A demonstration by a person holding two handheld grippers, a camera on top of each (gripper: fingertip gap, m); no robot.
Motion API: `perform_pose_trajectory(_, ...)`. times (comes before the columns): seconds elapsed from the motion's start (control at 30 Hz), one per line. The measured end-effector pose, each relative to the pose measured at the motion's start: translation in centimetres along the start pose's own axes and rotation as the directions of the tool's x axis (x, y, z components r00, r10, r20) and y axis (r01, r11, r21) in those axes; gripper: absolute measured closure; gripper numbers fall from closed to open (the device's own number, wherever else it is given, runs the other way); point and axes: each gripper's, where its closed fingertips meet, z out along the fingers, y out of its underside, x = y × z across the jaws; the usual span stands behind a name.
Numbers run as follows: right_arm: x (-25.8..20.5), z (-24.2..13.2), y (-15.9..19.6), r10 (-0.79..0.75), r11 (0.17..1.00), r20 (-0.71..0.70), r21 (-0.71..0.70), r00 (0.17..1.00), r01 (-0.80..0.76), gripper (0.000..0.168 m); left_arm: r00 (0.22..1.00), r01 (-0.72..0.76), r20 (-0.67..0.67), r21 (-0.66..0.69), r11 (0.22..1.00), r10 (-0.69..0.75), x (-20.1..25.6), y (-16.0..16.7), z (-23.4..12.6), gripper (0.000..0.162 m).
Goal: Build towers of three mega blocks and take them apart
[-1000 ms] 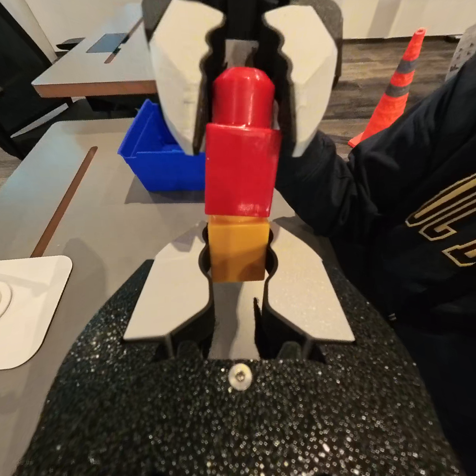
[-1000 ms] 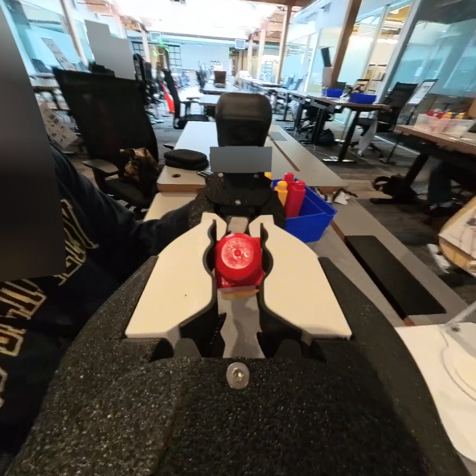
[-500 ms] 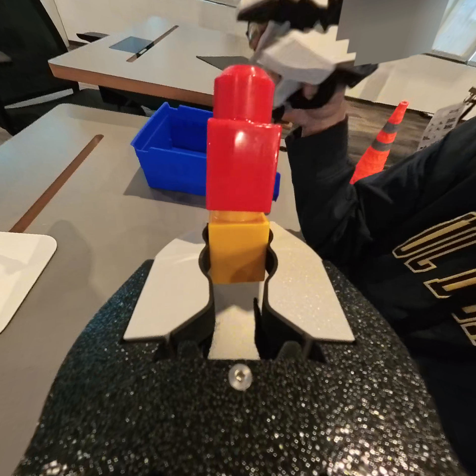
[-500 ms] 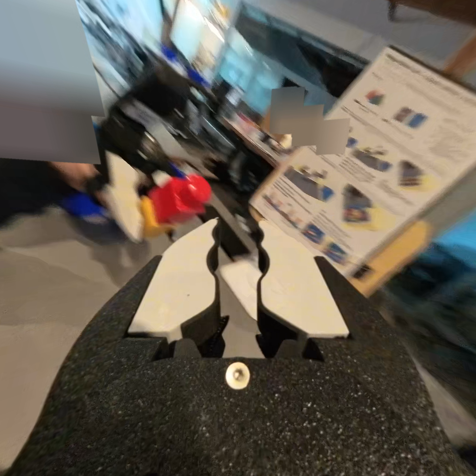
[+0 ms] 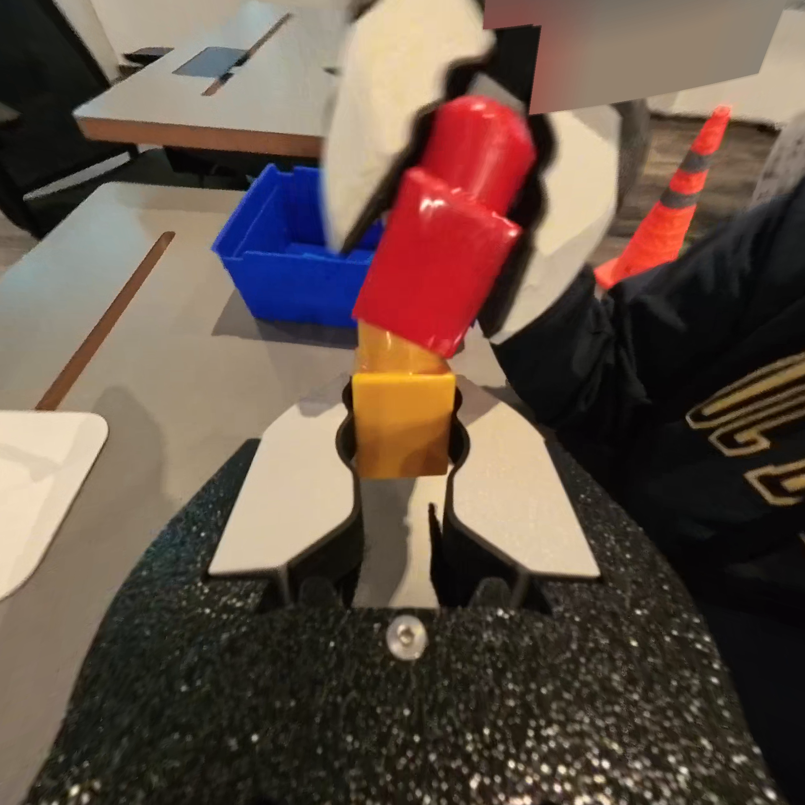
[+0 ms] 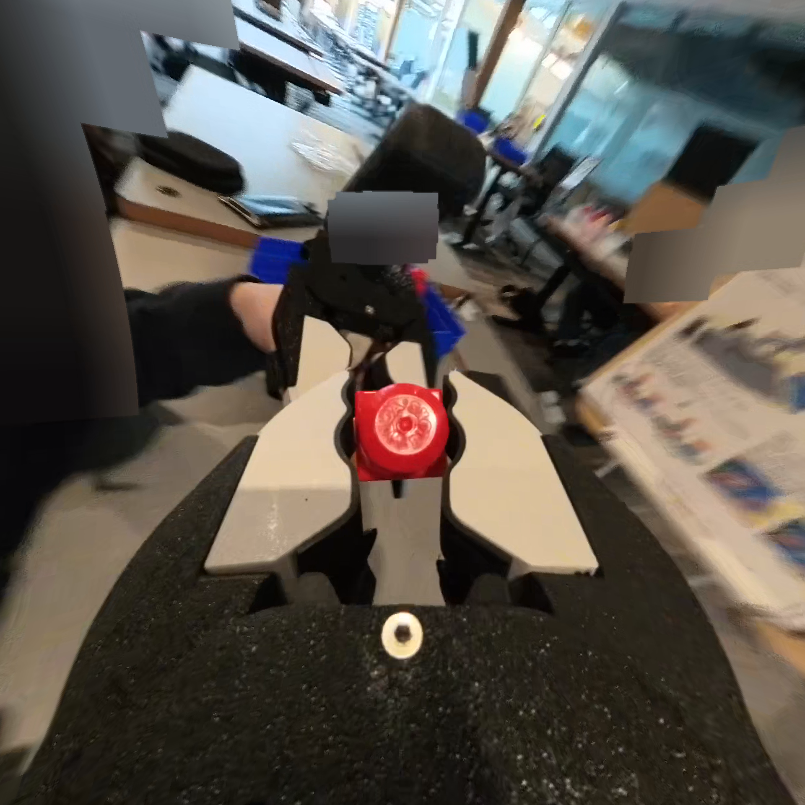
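Observation:
My left gripper (image 5: 403,429) is shut on a yellow block (image 5: 400,429) and holds it upright above the grey table (image 5: 165,361). A red block (image 5: 440,261) sits on the yellow block's stud, tilted to the right and partly lifted off. My right gripper (image 6: 401,429) is shut on the red block (image 6: 400,435), seen end-on with its round stud toward the camera. In the left wrist view the right gripper (image 5: 470,183) comes in from above with a white finger on each side of the red block. The left gripper (image 6: 370,335) shows beyond the red block in the right wrist view.
A blue bin (image 5: 296,265) stands on the table behind the blocks. A white mat (image 5: 39,483) lies at the left edge. An orange cone (image 5: 671,200) stands on the floor at the right. A person's dark sleeve (image 5: 631,348) fills the right side.
The right gripper, which had let go and swung away half a second ago, has come back and shut on the red block. The red block now tilts right off the yellow one.

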Motion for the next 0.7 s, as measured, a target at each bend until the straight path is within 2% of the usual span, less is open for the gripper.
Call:
perform_pose_trajectory(0.03, 0.6, -0.2, -0.3, -0.126, 0.992, -0.093, -0.007, 0.988, 0.126, 0.132, 0.998, 0.057, 0.013, 0.018, 0.998, -0.058, -0.5, -0.1, -0.1, 0.122)
perform_pose_trajectory(0.1, 2.5, -1.5, -0.5, -0.353, 0.936, -0.308, -0.136, 0.884, 0.326, 0.132, 0.986, 0.165, -0.006, 0.077, 0.983, -0.165, -1.3, -0.4, -0.5, 0.123)
perform_pose_trajectory(0.17, 4.7, -4.0, 0.3, -0.422, 0.900, -0.445, -0.311, 0.789, 0.306, 0.131, 0.968, 0.249, -0.036, 0.141, 0.958, -0.247, -2.0, -0.8, -1.1, 0.123)
perform_pose_trajectory(0.23, 6.7, -7.8, 2.6, -0.354, 0.899, -0.548, -0.423, 0.758, 0.113, 0.131, 0.963, 0.267, -0.020, 0.170, 0.948, -0.268, -2.8, -0.8, -1.8, 0.123)
perform_pose_trajectory(0.3, 8.4, -12.8, 6.6, -0.276, 0.847, -0.657, -0.511, 0.702, -0.146, 0.131, 0.970, 0.241, -0.002, 0.183, 0.953, -0.244, -2.9, -0.9, -2.3, 0.123)
perform_pose_trajectory(0.37, 9.2, -18.1, 11.4, -0.243, 0.737, -0.739, -0.562, 0.628, -0.377, 0.130, 0.977, 0.208, 0.012, 0.192, 0.959, -0.214, -2.8, -1.1, -2.6, 0.123)
perform_pose_trajectory(0.43, 8.7, -22.7, 16.2, -0.245, 0.576, -0.777, -0.598, 0.580, -0.557, 0.131, 0.981, 0.183, 0.020, 0.189, 0.965, -0.191, -2.7, -1.2, -2.7, 0.122)
perform_pose_trajectory(0.5, 7.5, -25.2, 20.1, -0.181, 0.446, -0.812, -0.571, 0.555, -0.689, 0.130, 0.984, 0.168, 0.021, 0.191, 0.967, -0.175, -2.6, -1.2, -2.7, 0.122)
perform_pose_trajectory(0.57, 7.1, -25.4, 22.6, -0.057, 0.420, -0.845, -0.504, 0.532, -0.755, 0.130, 0.986, 0.162, 0.009, 0.192, 0.968, -0.167, -2.5, -1.3, -2.6, 0.122)
perform_pose_trajectory(0.6, 7.1, -25.3, 23.4, -0.003, 0.421, -0.856, -0.469, 0.516, -0.776, 0.122, 0.987, 0.159, 0.002, 0.189, 0.969, -0.162, -2.4, -1.2, -2.5, 0.122)
perform_pose_trajectory(0.7, 6.5, -25.3, 24.6, 0.087, 0.361, -0.878, -0.413, 0.471, -0.836, 0.077, 0.988, 0.150, -0.002, 0.179, 0.972, -0.152, -2.2, -1.1, -2.3, 0.122)
